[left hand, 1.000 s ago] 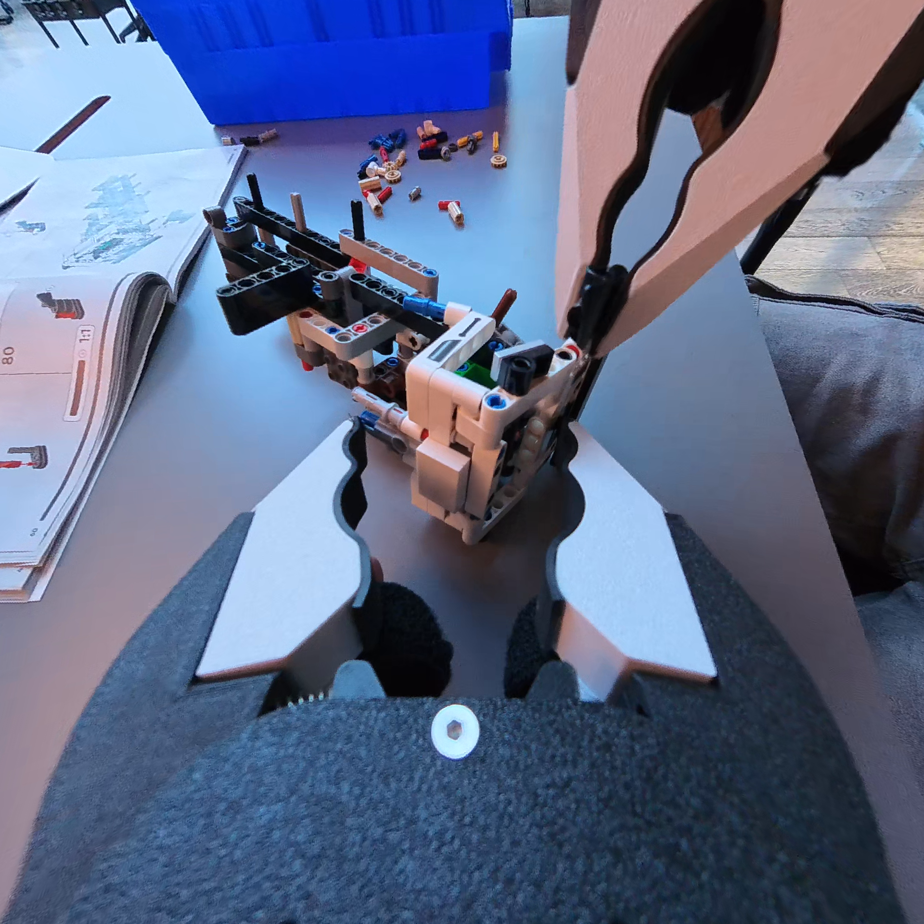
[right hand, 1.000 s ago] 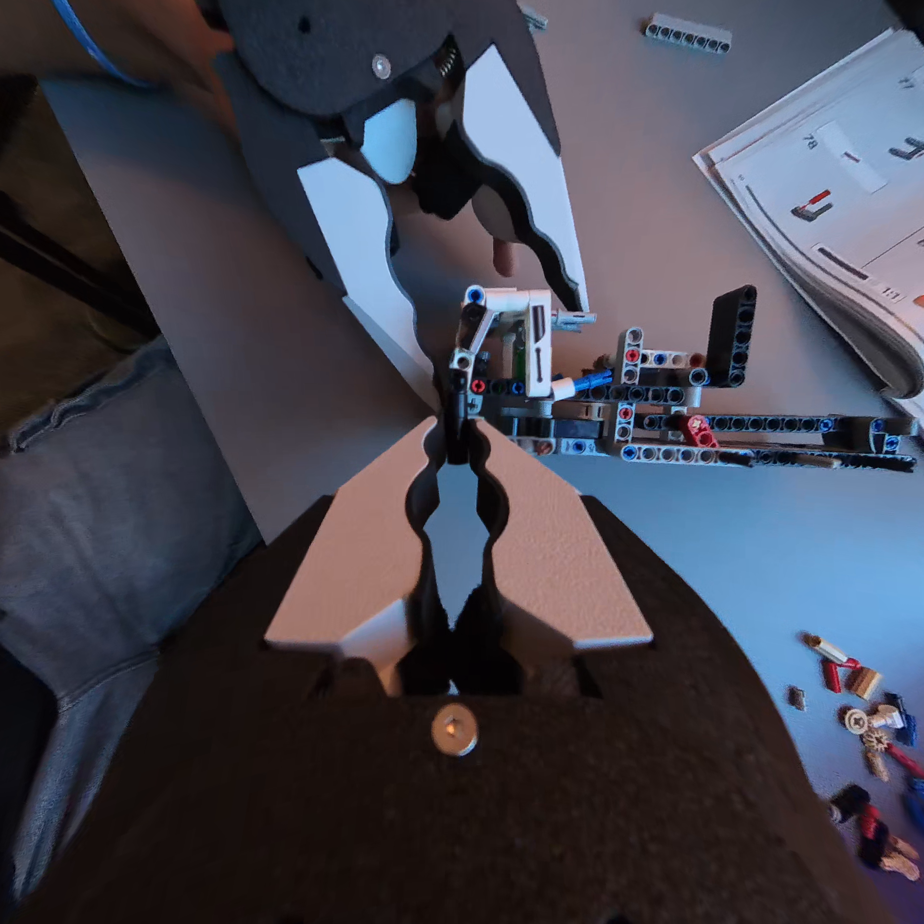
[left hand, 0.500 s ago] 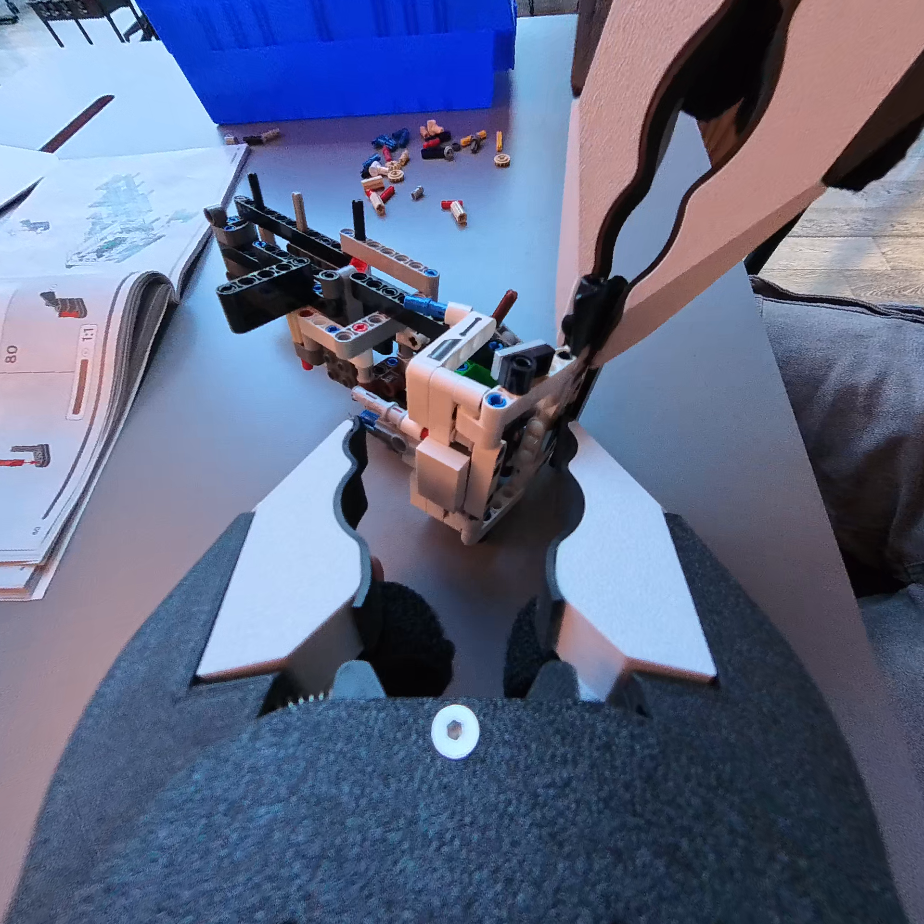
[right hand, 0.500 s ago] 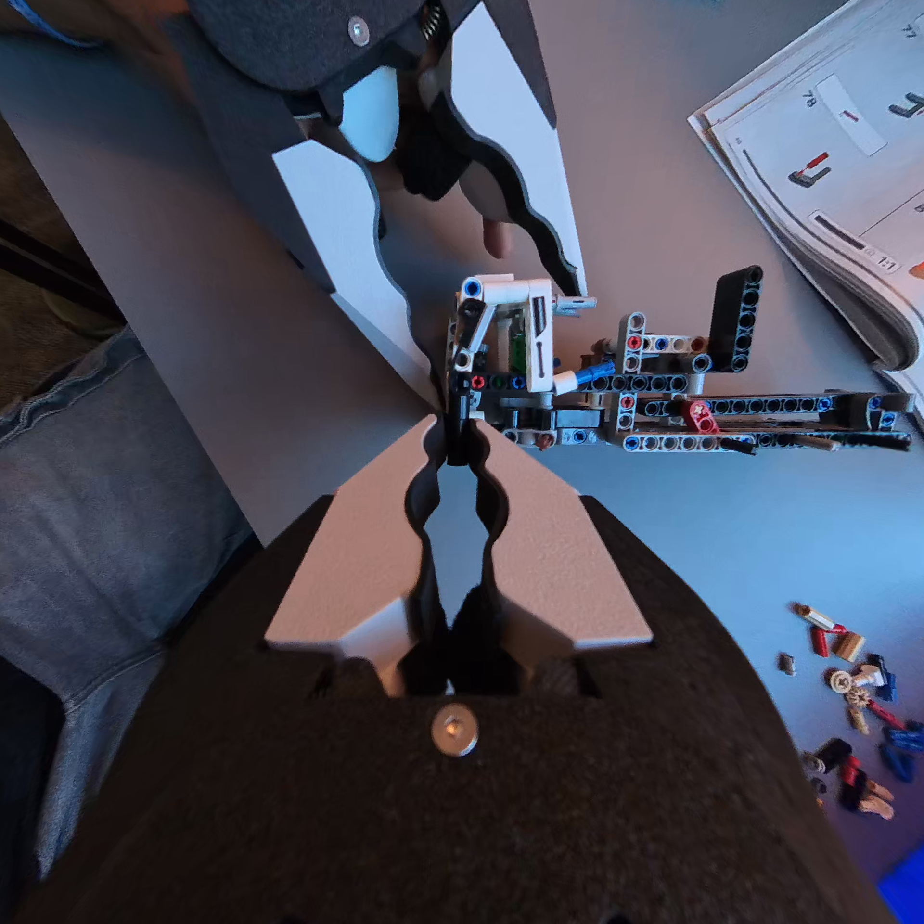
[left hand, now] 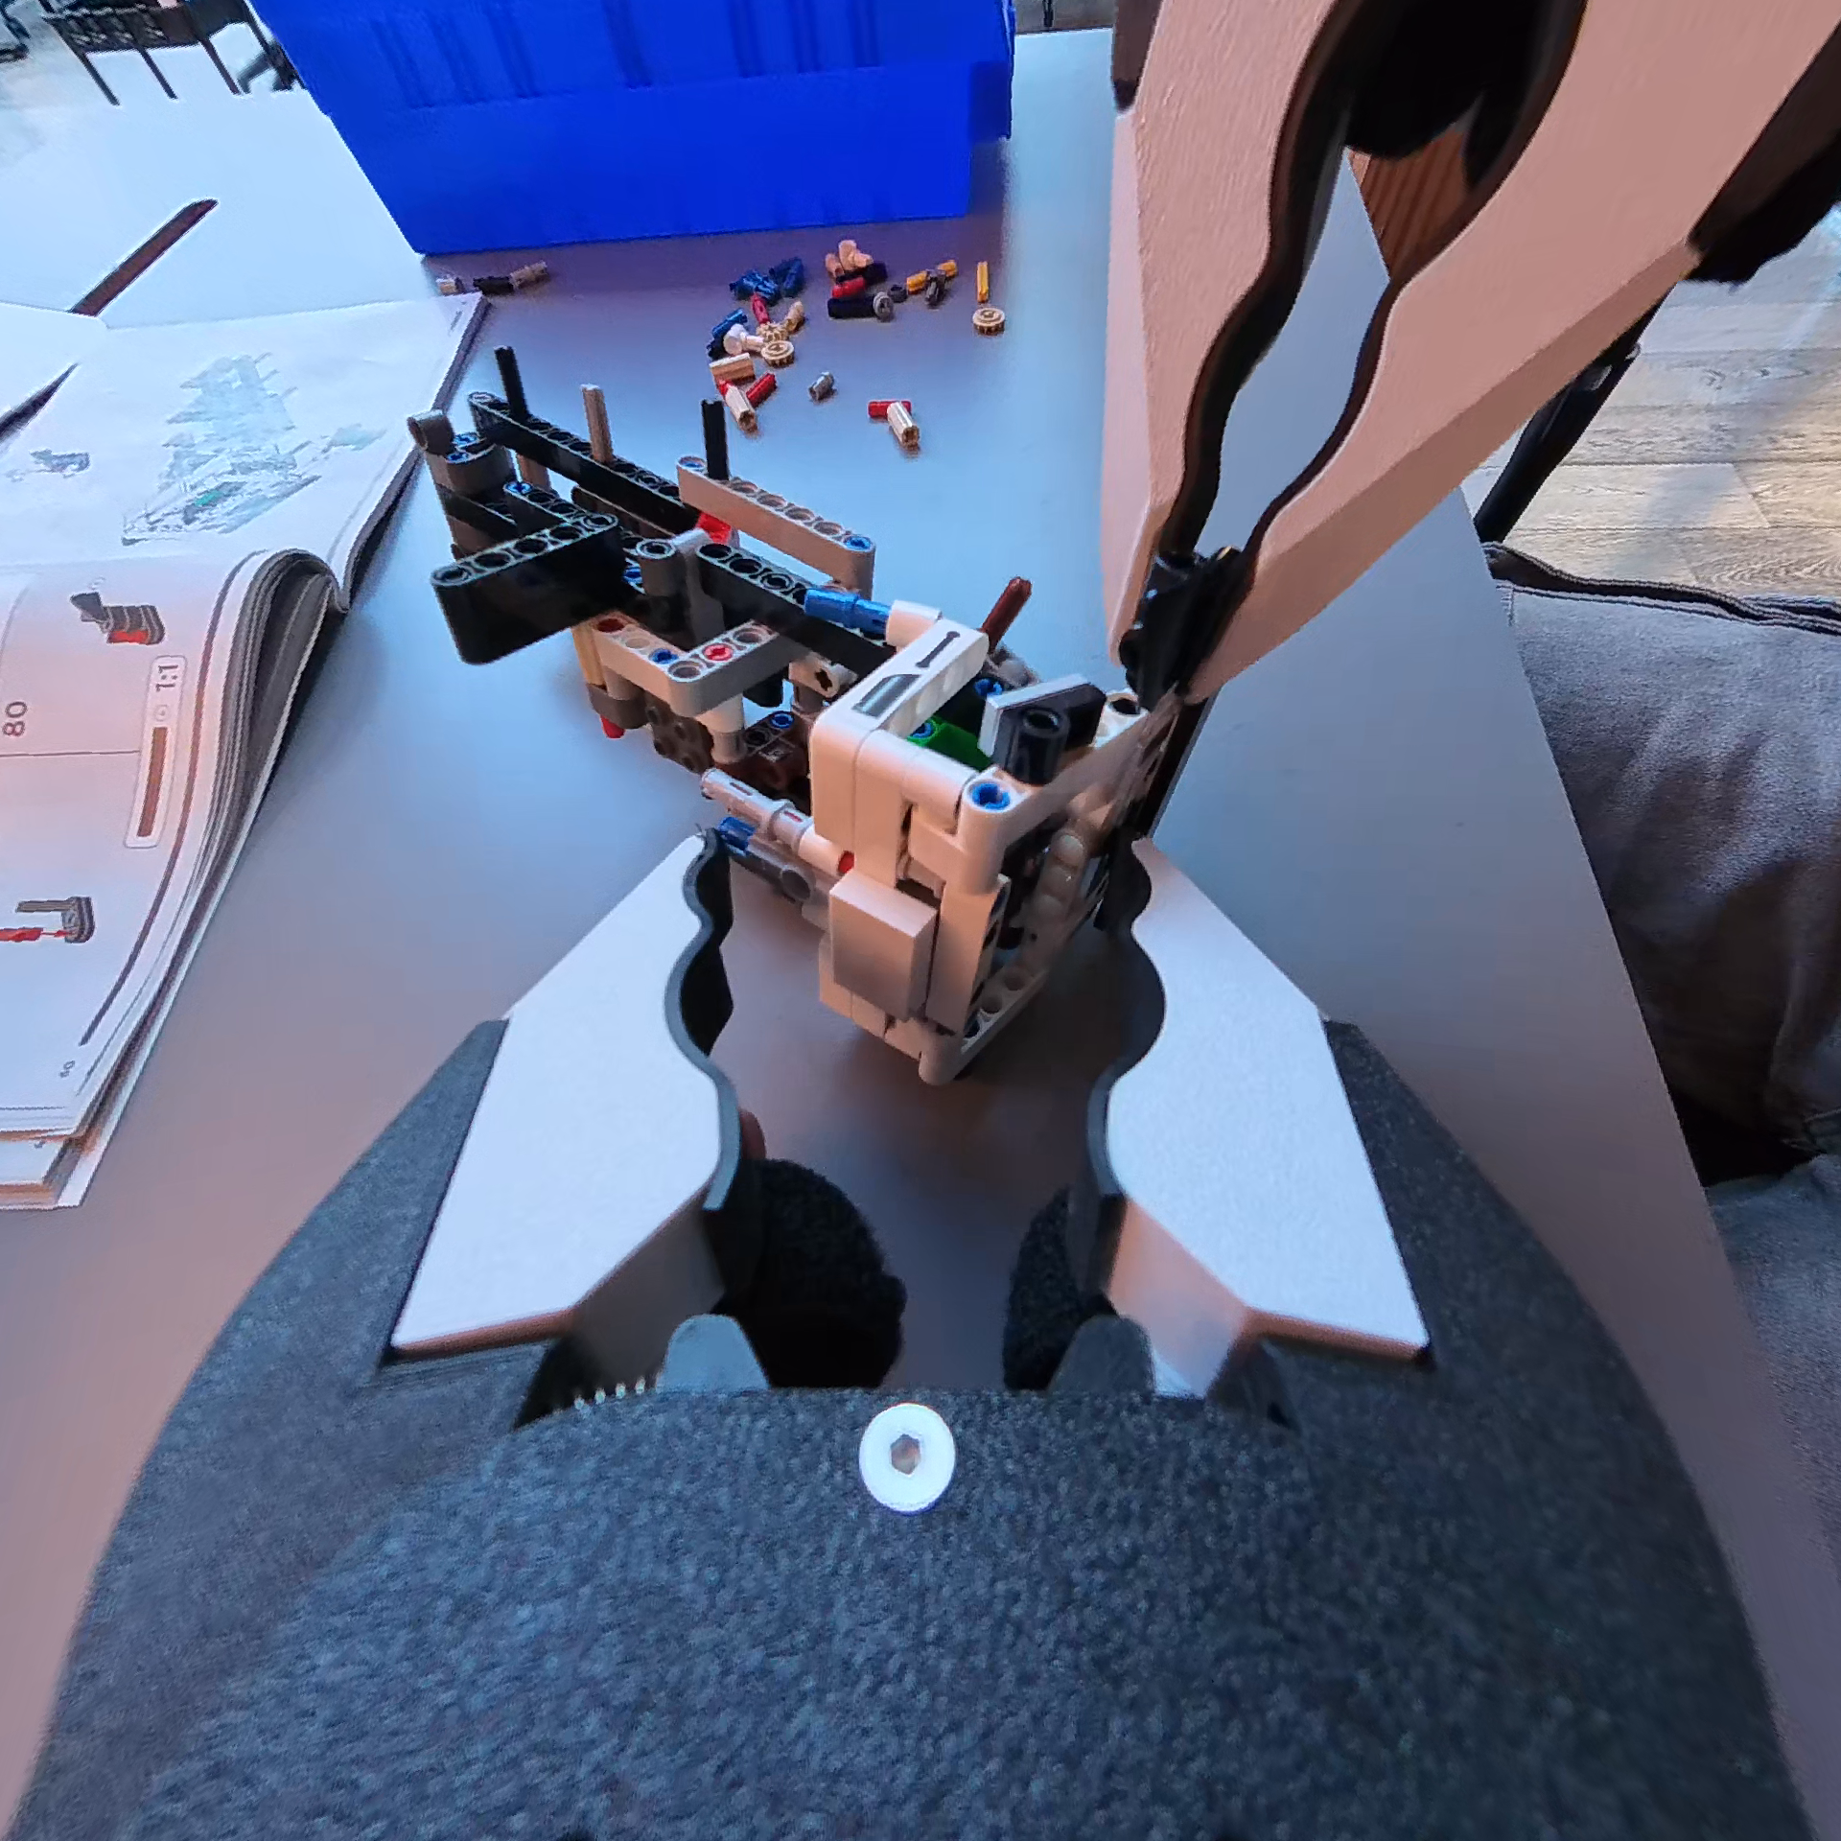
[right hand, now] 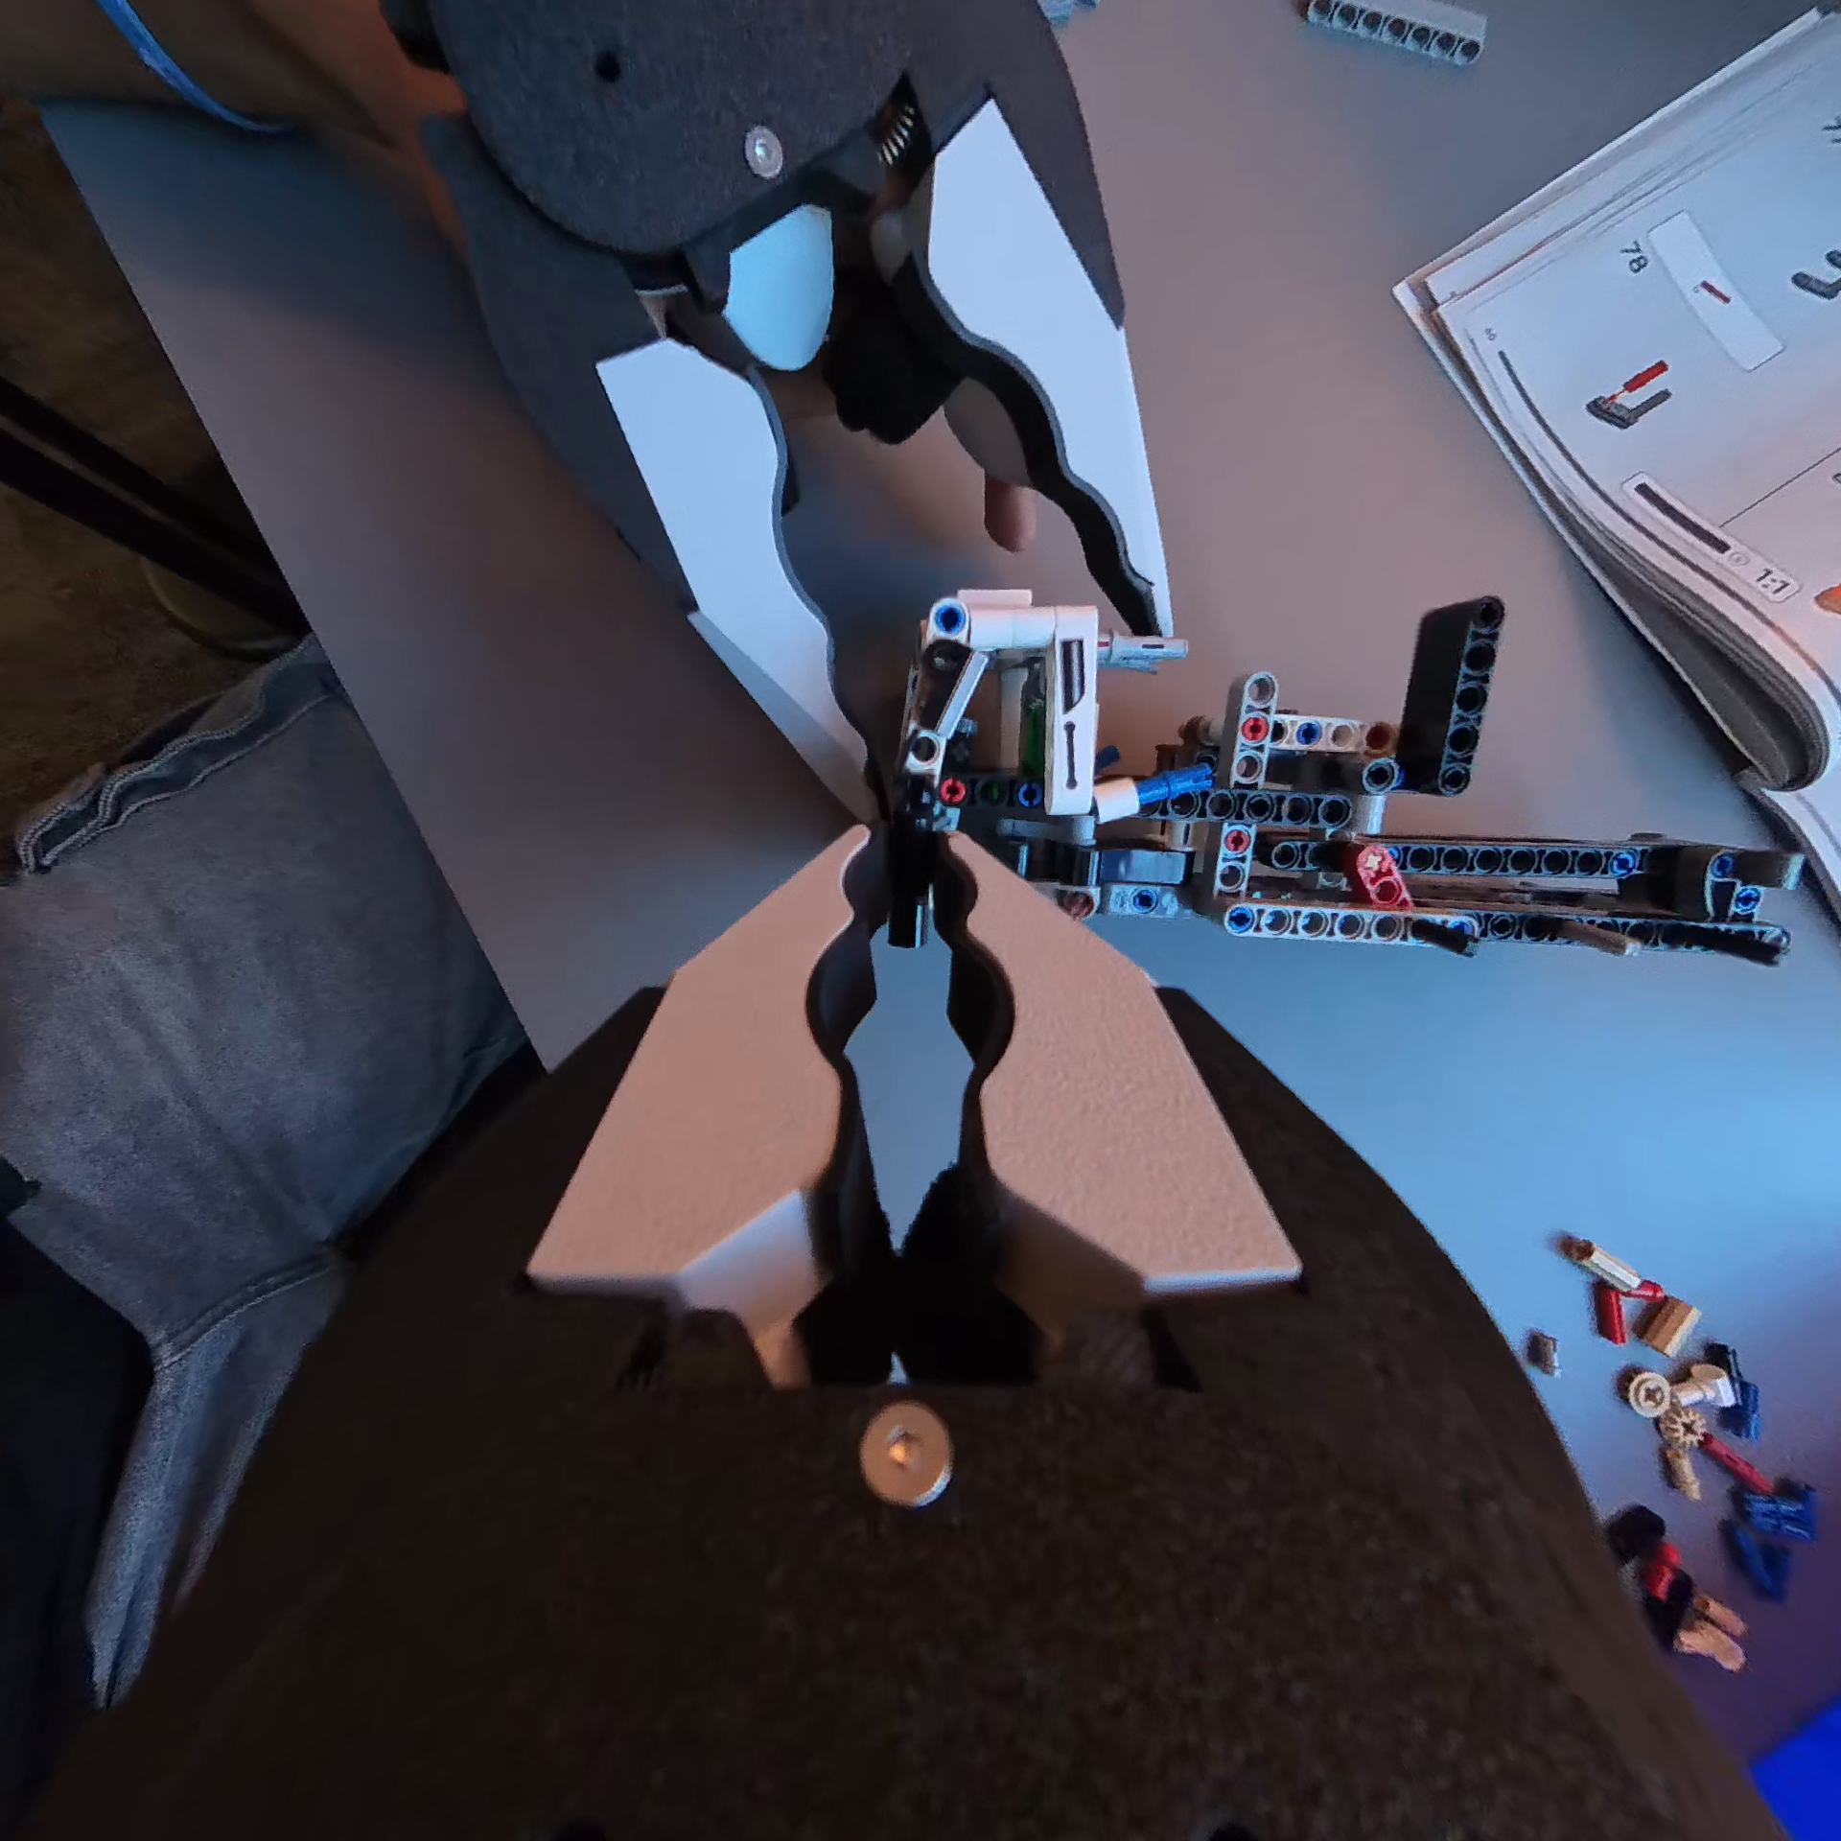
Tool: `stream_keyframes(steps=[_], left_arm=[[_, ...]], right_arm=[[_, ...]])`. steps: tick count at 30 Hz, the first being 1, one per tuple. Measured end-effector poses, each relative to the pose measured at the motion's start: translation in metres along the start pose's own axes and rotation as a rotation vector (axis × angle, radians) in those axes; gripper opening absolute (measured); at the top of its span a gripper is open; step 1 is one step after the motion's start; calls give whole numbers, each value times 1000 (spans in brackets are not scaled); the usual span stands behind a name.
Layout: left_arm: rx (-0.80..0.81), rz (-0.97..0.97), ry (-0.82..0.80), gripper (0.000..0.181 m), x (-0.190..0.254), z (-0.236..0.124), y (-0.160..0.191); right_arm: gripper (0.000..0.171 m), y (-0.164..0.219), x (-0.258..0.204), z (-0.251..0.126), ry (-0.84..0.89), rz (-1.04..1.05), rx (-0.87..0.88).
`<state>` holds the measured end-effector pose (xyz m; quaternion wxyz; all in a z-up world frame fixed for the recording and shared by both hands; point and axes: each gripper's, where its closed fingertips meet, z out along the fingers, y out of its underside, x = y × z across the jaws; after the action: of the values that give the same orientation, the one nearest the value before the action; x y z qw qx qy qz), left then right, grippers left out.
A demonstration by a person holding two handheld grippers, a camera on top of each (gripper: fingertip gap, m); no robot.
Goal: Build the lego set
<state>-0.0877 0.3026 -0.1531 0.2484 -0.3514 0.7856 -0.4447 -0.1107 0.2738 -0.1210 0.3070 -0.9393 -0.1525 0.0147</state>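
Fingers of right gripper (right hand: 909, 867) pinch a black pin (right hand: 907, 902); left gripper (left hand: 921, 877) gapes around blocky model (left hand: 926, 857).

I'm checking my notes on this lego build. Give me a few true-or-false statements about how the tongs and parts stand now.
1. The right tongs are shut on a small black piece. True.
2. The left tongs are clamped shut. False: they stand open around the white end of the model.
3. The loose small parts lie inside the blue bin. False: they lie on the table.
4. An instruction booklet lies open. True.
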Motion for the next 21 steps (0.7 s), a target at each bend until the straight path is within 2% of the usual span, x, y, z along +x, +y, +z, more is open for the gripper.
stream_keyframes(steps=[8,12,14,17,21], left_arm=[[-1,-3,-1,74,-1,0,0],[1,5,-2,75,-1,0,0],[2,6,-3,74,-1,0,0],[2,0,0,74,-2,-1,0],[2,9,-3,74,-1,-1,0]], right_arm=[[7,2,1,1,38,-14,-24],[7,1,0,-1,-38,55,34],[26,3,2,-6,-42,36,47],[16,1,1,-15,-25,20,155],[13,2,4,-13,42,46,294]])
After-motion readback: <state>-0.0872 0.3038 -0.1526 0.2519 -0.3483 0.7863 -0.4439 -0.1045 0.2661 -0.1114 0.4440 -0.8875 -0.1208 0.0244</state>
